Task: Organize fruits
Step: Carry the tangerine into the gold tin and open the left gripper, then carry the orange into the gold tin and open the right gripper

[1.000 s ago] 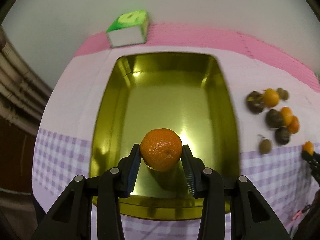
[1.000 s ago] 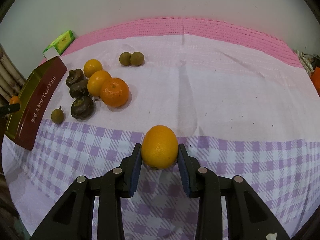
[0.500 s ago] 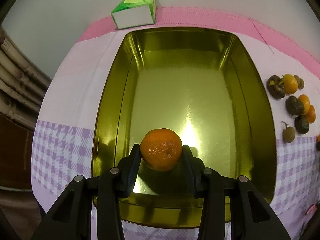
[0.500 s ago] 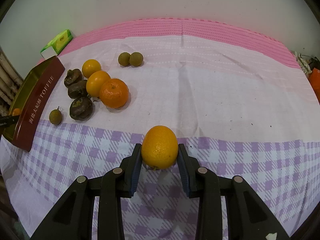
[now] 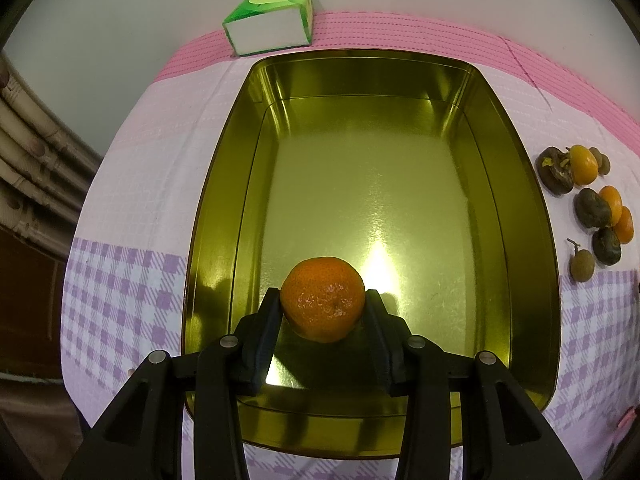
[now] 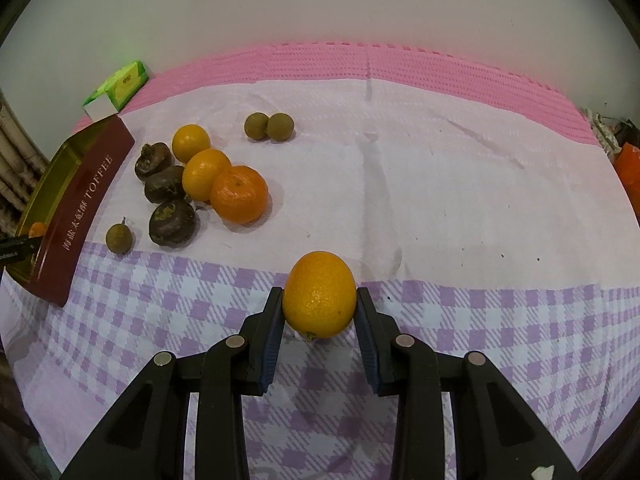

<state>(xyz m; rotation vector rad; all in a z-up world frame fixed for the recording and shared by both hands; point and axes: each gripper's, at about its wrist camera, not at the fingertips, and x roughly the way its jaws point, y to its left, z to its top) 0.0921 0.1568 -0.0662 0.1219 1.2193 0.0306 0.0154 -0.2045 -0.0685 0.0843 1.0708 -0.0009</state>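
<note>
Two tools clamp fruit: left tool (image 5: 322, 304) pinches tangerine (image 5: 322, 298) over tin (image 5: 224, 216); right tool (image 6: 319, 304) pinches orange (image 6: 319, 294).

The rectangular gold metal tin (image 5: 516, 208) has a glossy, mirror-like inside that throws back a bright glare; its dark red outer wall (image 6: 80, 216) looks smooth and painted. The pink and purple-checked cloth (image 6: 440, 184) under it is matt, woven and lightly creased. The round orange mandarin (image 5: 322, 298) and the oval yellow-orange citrus (image 6: 319, 294) have pitted, slightly shiny peel. The black gripper fingers (image 6: 264, 332) look like matt plastic. The dark brown wrinkled fruits (image 6: 172, 222) appear rough and dull.
</note>
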